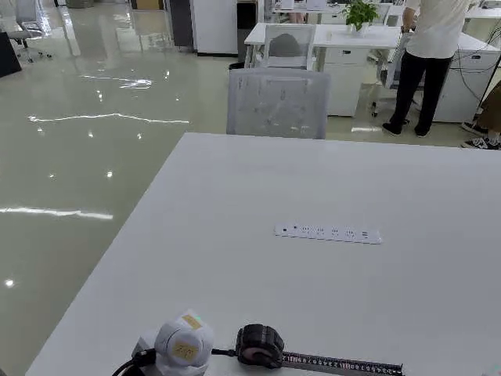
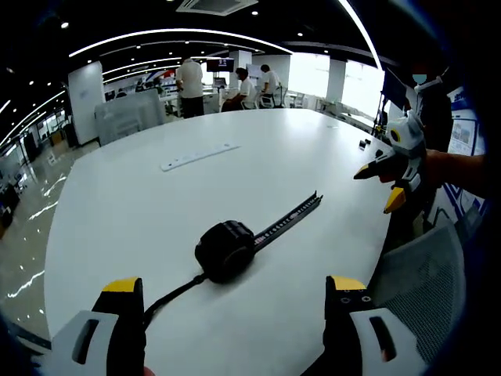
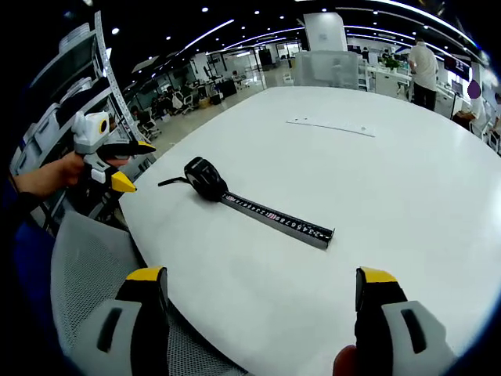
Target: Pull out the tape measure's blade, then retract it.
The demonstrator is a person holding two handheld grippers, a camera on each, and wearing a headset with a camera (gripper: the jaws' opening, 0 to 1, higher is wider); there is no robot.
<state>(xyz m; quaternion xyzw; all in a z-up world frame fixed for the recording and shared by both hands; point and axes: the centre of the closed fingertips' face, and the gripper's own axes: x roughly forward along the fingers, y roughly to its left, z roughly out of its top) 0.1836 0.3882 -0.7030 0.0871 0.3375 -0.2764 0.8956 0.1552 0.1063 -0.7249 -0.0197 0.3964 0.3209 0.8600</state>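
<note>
A black tape measure (image 1: 259,345) lies at the near edge of the white table (image 1: 235,188), its blade (image 1: 343,365) drawn out a short way to the right and flat on the top. My left gripper (image 2: 233,286) is open, and the case (image 2: 225,249) with its wrist strap lies just beyond the jaws. The left gripper's white body (image 1: 184,345) sits left of the case. My right gripper (image 3: 261,275) is open too, held off the table edge, facing the blade (image 3: 278,221) and case (image 3: 205,177). Each gripper shows in the other's view, left (image 3: 129,164), right (image 2: 383,184).
A white power strip (image 1: 329,233) lies mid-table. A grey mesh chair (image 1: 278,103) stands at the far edge, with desks and a standing person (image 1: 427,63) beyond. Mesh chair backs (image 2: 423,274) (image 3: 86,274) sit close under the grippers.
</note>
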